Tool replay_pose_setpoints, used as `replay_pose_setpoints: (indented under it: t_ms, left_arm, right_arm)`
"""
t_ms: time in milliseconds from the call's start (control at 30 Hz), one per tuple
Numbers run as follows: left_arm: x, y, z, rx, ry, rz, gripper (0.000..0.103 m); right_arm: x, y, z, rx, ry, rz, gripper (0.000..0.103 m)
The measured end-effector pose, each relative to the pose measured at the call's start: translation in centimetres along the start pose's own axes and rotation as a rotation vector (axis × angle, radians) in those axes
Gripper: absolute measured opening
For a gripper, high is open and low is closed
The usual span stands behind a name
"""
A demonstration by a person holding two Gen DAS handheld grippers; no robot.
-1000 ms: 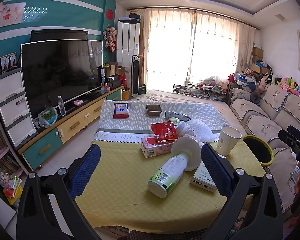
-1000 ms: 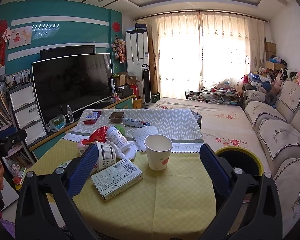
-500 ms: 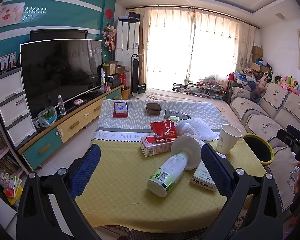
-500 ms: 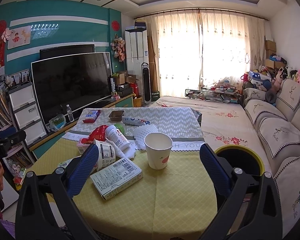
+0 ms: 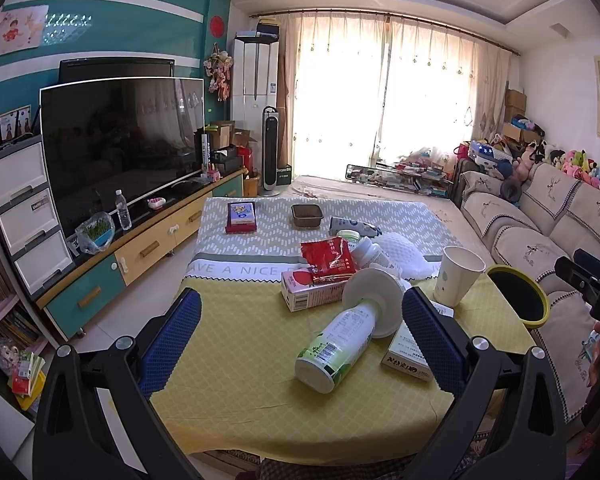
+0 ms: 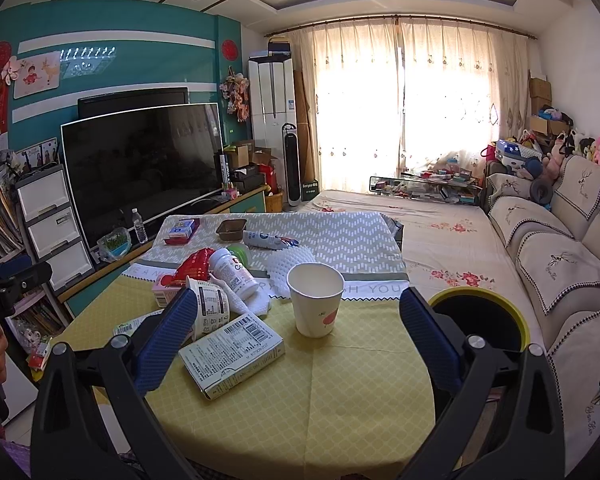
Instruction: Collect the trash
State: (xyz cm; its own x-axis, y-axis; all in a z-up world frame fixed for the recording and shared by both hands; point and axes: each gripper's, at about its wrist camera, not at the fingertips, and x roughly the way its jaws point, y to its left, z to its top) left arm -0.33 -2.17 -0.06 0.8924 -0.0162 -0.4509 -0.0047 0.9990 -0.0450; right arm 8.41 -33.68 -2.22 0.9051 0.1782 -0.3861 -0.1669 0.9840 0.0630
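Two empty grippers hover over a littered table beside a yellow-rimmed bin.

The left gripper (image 5: 300, 332) holds its blue fingers wide apart above the yellow tablecloth (image 5: 240, 344), framing a green-and-white bottle (image 5: 334, 346) that lies on its side against an overturned white tub (image 5: 374, 300). The right gripper (image 6: 296, 334) is likewise spread, clamping nothing, with an upright paper cup (image 6: 315, 300) between its fingers and a flat carton (image 6: 232, 354) lying near its left finger. The bin (image 6: 480, 320) stands just beside the table's right edge, next to the sofa (image 6: 560, 264).
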Motion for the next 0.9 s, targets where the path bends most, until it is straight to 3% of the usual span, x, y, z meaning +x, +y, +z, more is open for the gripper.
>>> replay_pose_setpoints:
  t_ms: [467, 700, 900]
  left_arm:
    - [2.2, 0.3, 0.0, 0.001, 0.011, 0.015, 0.099]
    - [6.8, 2.5, 1.8, -0.029, -0.007, 0.049, 0.099]
    - [12.0, 3.3, 4.2, -0.029, -0.036, 0.069, 0.099]
  right_arm:
    - [1.6, -0.8, -0.7, 0.017, 0.040, 0.001, 0.096]
    - [7.3, -2.9, -2.0, 0.039, 0.145, -0.048, 0.096]
    - [12.1, -4.8, -1.1, 0.125, 0.220, 0.026, 0.096]
